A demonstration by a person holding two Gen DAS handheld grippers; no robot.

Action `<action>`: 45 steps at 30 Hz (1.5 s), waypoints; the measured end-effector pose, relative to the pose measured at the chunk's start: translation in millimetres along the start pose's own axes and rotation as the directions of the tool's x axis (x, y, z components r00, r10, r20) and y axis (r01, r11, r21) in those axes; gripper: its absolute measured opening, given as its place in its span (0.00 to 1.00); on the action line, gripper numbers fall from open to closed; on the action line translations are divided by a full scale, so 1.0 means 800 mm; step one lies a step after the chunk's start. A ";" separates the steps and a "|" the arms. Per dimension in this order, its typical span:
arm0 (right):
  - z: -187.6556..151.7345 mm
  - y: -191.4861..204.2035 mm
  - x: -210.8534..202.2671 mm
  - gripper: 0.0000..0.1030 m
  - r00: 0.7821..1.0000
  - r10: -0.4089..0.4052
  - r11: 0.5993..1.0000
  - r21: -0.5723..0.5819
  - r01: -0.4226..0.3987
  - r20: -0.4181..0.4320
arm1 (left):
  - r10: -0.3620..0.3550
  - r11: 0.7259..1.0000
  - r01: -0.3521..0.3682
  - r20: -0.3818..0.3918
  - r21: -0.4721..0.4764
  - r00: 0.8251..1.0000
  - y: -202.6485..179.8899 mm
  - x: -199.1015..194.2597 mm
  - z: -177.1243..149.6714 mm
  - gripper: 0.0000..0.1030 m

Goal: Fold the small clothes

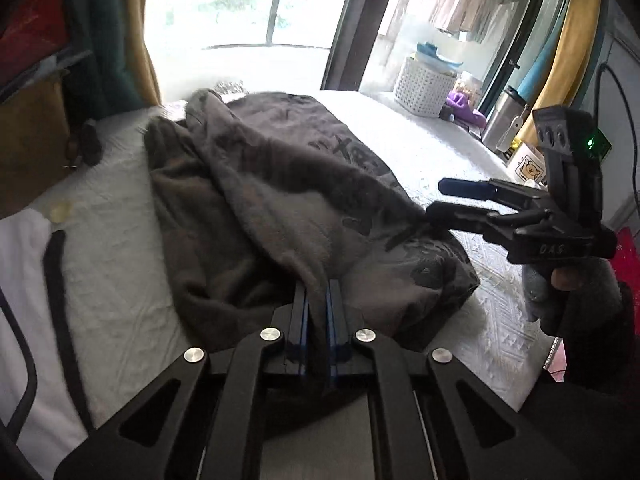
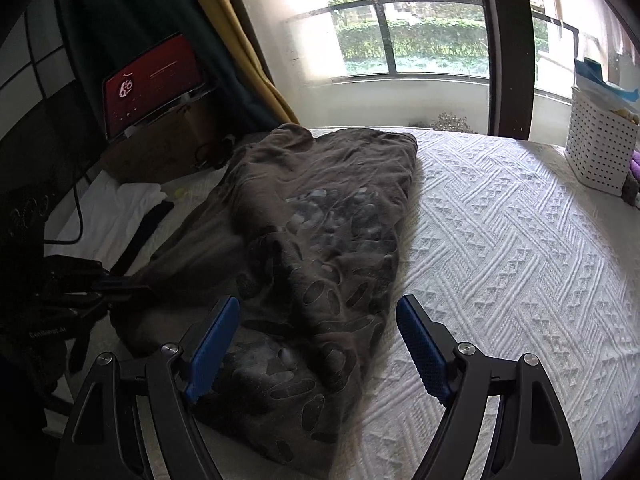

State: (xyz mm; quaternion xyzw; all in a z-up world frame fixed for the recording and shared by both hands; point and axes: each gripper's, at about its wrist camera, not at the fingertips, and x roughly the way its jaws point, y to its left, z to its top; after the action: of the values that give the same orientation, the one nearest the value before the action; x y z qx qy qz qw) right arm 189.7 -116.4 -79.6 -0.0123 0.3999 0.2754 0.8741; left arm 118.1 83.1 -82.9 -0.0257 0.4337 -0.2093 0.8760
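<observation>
While left tongs [image 1: 318,296] pinch brown shirt [image 1: 280,200], right tongs [image 2: 318,344] gape above it, white basket [image 2: 600,148] beyond

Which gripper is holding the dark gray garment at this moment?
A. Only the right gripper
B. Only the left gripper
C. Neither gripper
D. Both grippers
B: the left gripper has its blue pads closed on a fold of the dark gray garment, while the right gripper is wide open above it with nothing between its fingers.
</observation>
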 end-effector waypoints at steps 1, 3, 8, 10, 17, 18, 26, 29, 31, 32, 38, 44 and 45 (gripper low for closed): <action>-0.001 0.003 -0.002 0.80 1.000 -0.001 1.000 -0.003 0.001 0.002 | 0.005 1.000 -0.005 0.010 -0.005 1.000 0.000 -0.008 -0.004 0.05; -0.006 0.010 -0.005 0.80 1.000 -0.002 1.000 -0.013 0.001 -0.001 | 0.008 1.000 -0.008 0.021 -0.020 1.000 0.003 -0.021 -0.010 0.05; -0.019 0.022 -0.003 0.80 1.000 -0.008 1.000 -0.027 0.007 -0.020 | 0.033 0.998 -0.033 -0.004 -0.058 0.999 0.011 -0.021 -0.034 0.05; -0.027 0.026 0.000 0.80 0.999 -0.006 0.999 -0.033 0.005 -0.031 | 0.040 0.997 -0.040 -0.005 -0.069 0.999 0.011 -0.020 -0.043 0.05; -0.050 0.027 0.017 0.80 0.995 -0.029 0.999 -0.043 0.025 -0.095 | 0.059 0.987 -0.065 -0.040 -0.149 0.997 0.027 -0.014 -0.064 0.08; -0.052 0.027 0.017 0.80 0.995 -0.027 0.999 -0.043 0.023 -0.096 | 0.061 0.987 -0.066 -0.044 -0.149 0.997 0.026 -0.014 -0.064 0.08; -0.044 0.013 0.006 0.80 0.997 -0.048 0.999 -0.016 0.047 -0.061 | 0.116 0.986 -0.114 0.010 -0.122 0.993 0.021 -0.042 -0.041 0.12; -0.043 0.009 0.011 0.80 0.995 -0.066 0.998 -0.014 0.065 -0.073 | 0.125 0.987 -0.120 0.043 -0.112 0.991 0.023 -0.051 -0.028 0.13; -0.048 0.003 0.020 0.80 0.991 -0.078 0.997 -0.017 0.077 -0.105 | 0.143 0.985 -0.137 0.055 -0.102 0.988 0.024 -0.052 -0.023 0.22; -0.051 0.001 0.025 0.80 0.989 -0.081 0.997 -0.022 0.079 -0.126 | 0.162 0.983 -0.156 0.054 -0.097 0.985 0.024 -0.049 -0.021 0.27; -0.062 0.003 0.021 0.80 0.988 -0.100 0.993 -0.077 0.091 -0.117 | 0.187 0.979 -0.188 -0.017 -0.076 0.982 0.023 -0.016 -0.029 0.34; -0.071 -0.003 0.009 0.80 0.989 -0.092 0.994 -0.064 0.085 -0.115 | 0.276 0.955 -0.284 -0.098 -0.086 0.956 0.035 0.012 -0.048 0.45; -0.071 -0.004 0.008 0.80 0.989 -0.096 0.994 -0.065 0.088 -0.116 | 0.278 0.953 -0.287 -0.097 -0.095 0.956 0.038 0.010 -0.049 0.47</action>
State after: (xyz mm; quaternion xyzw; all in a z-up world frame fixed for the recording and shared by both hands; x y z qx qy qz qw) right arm 155.6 -130.2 -123.1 -0.0733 0.4421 0.2454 0.8597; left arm 102.4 112.9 -119.8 -0.0021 0.4793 -0.0589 0.8757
